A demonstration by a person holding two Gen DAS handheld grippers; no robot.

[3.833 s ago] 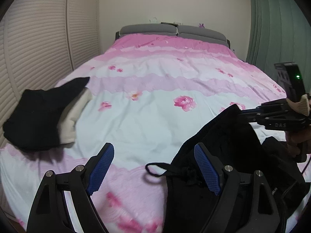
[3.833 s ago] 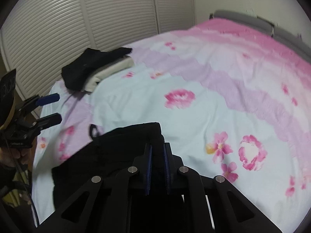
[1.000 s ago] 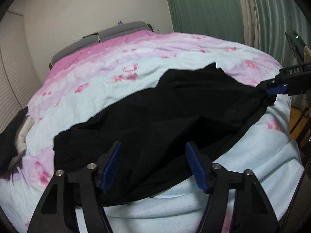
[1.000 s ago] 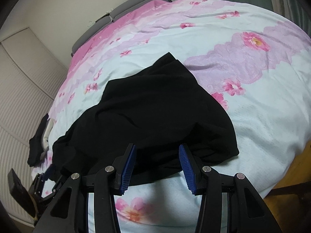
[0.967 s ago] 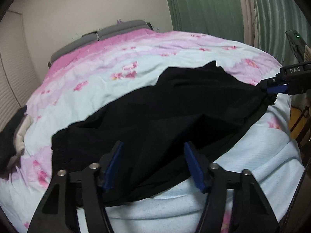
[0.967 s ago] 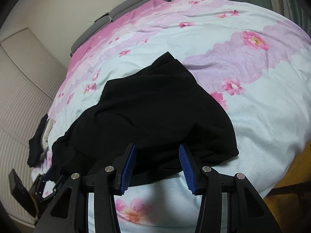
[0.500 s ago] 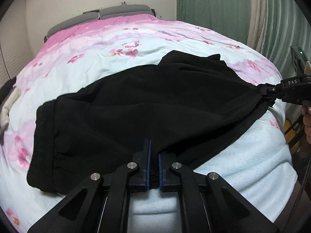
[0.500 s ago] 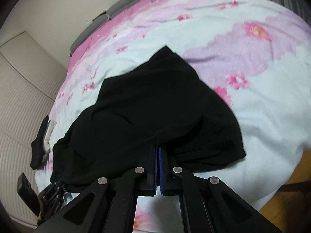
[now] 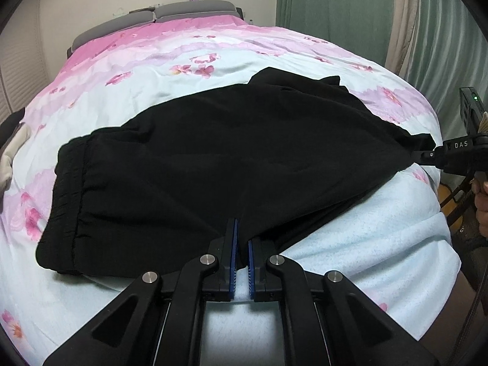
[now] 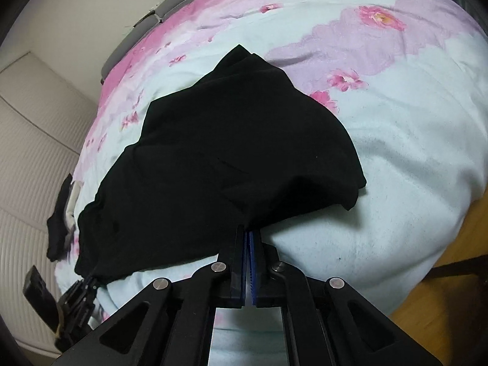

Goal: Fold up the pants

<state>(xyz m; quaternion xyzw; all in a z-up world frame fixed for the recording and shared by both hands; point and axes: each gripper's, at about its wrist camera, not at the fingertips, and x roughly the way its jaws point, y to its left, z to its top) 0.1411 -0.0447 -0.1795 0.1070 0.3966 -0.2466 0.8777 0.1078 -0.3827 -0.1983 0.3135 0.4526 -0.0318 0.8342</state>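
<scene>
Black pants (image 9: pixel 231 152) lie spread across the near part of the bed, elastic waistband (image 9: pixel 65 195) at the left, leg ends toward the right. My left gripper (image 9: pixel 241 238) is shut on the pants' near edge, cloth pinched between its blue pads. In the same view my right gripper (image 9: pixel 422 154) pinches the far right leg end. From the right wrist view, my right gripper (image 10: pixel 247 233) is shut on the black cloth (image 10: pixel 238 152), and my left gripper (image 10: pixel 91 280) grips the pants' far lower-left edge.
The bed carries a pink and pale-blue flowered cover (image 9: pixel 189 61) with a grey headboard (image 9: pixel 158 15). Folded black and cream clothes (image 10: pixel 62 219) sit at its left edge. Green curtains (image 9: pixel 335 15) hang right, slatted doors (image 10: pixel 27 158) left. A hand (image 9: pixel 482 201) is at the right.
Both grippers went from open over the pants' near edge to shut on the cloth. They sank slightly, and the pants now lie more stretched out between them.
</scene>
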